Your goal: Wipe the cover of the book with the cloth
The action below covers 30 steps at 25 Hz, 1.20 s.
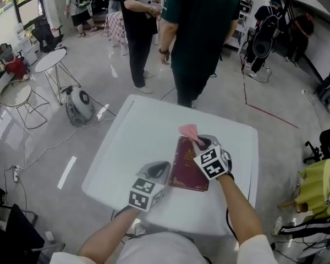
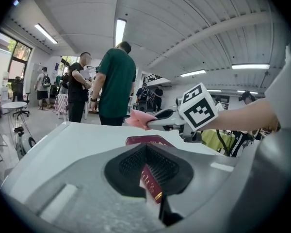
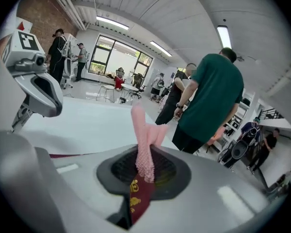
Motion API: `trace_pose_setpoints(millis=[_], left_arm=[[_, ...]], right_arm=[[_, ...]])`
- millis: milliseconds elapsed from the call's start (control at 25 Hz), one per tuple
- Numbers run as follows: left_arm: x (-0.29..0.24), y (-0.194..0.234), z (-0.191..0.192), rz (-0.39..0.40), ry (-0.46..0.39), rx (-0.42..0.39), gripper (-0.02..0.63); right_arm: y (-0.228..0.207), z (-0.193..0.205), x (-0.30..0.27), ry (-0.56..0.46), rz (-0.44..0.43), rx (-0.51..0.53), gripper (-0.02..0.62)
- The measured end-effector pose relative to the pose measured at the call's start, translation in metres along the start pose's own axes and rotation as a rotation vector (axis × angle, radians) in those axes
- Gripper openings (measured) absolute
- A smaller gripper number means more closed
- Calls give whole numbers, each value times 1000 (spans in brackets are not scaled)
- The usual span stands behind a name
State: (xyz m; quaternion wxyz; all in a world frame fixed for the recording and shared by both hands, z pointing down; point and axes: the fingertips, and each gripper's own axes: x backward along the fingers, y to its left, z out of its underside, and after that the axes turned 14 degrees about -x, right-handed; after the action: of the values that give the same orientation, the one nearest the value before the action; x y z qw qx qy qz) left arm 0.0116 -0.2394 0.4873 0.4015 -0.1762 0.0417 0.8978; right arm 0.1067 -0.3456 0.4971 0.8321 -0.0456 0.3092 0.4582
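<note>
Right gripper (image 3: 146, 165) pads are pressed together on the pink cloth (image 3: 144, 144), whose free end stands up past them (a limp, folded tuft). The cloth hangs over the far end of the dark red book (image 1: 190, 172); whether it touches the cover I cannot tell. Left gripper (image 2: 146, 152) has its jaws closed together with nothing pinched between the pads. Its tips sit at the book's near left corner, and the cover's gold print shows through the slot below them. The book lies flat on a white table (image 1: 137, 136). Beyond the book's far end stand a person in a green shirt (image 1: 201, 26) and a person in black (image 1: 137, 21). Round side tables (image 1: 52, 59) stand on the floor well to the book's left.
</note>
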Motion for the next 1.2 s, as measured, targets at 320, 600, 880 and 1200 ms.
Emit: trace_pose_setpoints(millis=[320,600,880,1200], left_arm=[[9,18,15,-47,14,23,6],[13,23,18,-52,0,34,6],[13,16,15,-25,-9,34,6],[9,10,15,5,-18,31,6]], right_arm=[[19,27,-36,117,-61,49,40],[53,40,-13,123,-113,54,40],[89,58,24,130,-162,45,40],[126,76,59,142,-227,43,40]])
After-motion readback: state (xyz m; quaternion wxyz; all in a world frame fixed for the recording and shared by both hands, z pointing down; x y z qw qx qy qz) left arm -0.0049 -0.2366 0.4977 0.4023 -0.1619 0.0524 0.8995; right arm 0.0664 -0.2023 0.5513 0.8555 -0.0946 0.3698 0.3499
